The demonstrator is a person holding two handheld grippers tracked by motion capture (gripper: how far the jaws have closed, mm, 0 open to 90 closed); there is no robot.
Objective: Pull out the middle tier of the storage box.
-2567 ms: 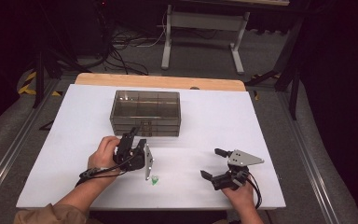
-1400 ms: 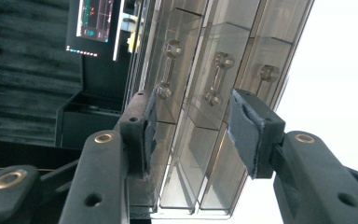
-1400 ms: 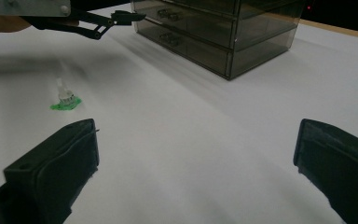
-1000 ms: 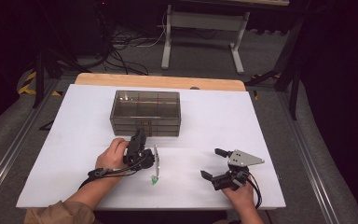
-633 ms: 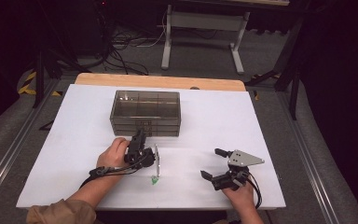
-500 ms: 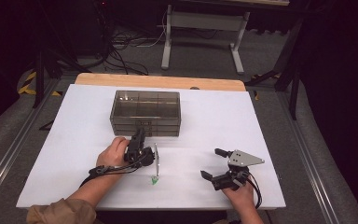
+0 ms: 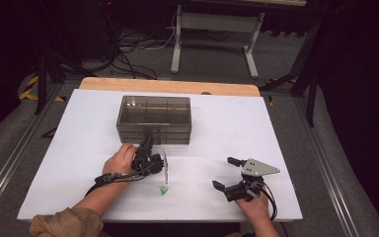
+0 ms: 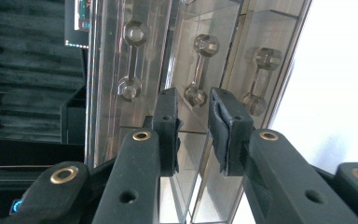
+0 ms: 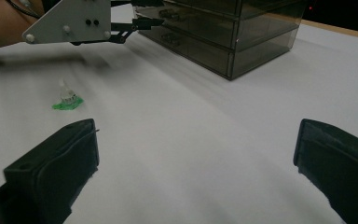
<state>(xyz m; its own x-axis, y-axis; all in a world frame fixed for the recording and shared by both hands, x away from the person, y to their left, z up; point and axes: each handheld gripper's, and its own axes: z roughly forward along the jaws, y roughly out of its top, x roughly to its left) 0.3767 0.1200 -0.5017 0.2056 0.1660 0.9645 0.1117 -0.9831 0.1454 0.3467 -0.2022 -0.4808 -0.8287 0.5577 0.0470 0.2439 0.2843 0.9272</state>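
Because the clear drawer cabinet (image 7: pixel 154 120) looks rigid, light and slick, it may slide when pulled; just beyond the left gripper (image 8: pixel 193 112), whose jaws have been closing, the middle handle (image 8: pixel 200 70) sits between them, not yet pinched. The right gripper (image 9: pixel 193 154) rests agape.

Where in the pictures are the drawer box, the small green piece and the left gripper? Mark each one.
drawer box (image 7: pixel 154 106), high view, on its top face.
small green piece (image 9: pixel 67 103), right gripper view, on its green base.
left gripper (image 8: pixel 194 119), left gripper view, midway between its fingertips, around the middle drawer's handle.
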